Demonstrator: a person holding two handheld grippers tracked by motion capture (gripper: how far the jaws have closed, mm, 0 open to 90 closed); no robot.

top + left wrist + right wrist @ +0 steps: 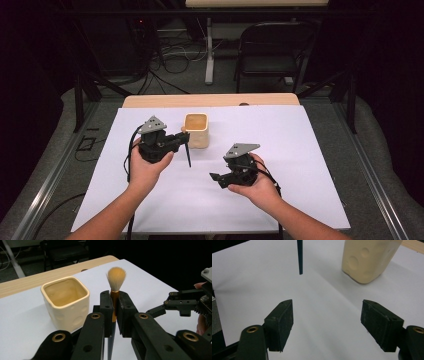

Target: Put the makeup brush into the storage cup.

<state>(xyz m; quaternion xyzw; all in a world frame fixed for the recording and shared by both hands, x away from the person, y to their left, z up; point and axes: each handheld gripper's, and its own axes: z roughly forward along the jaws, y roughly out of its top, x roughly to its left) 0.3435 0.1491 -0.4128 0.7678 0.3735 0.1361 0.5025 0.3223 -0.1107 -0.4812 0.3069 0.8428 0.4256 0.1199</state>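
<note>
A makeup-style brush (116, 277) with tan bristles and a dark handle stands nearly upright, held at its gold ferrule by my left gripper (115, 298), which is shut on it. In the high view the left gripper (183, 139) hovers just left of a cream square ceramic cup (196, 131), and the brush handle (188, 156) hangs down above the paper. The cup (65, 302) stands empty. My right gripper (216, 178) is to the lower right, its jaws wide open with nothing between them (327, 315). It faces the brush handle (299, 256) and the cup (368, 260).
A large white sheet (290, 160) covers the wooden table (210, 100). Beyond the table's far edge stand a black folding chair (272, 50) and a table leg with loose cables on the floor. Metal rails run along both sides.
</note>
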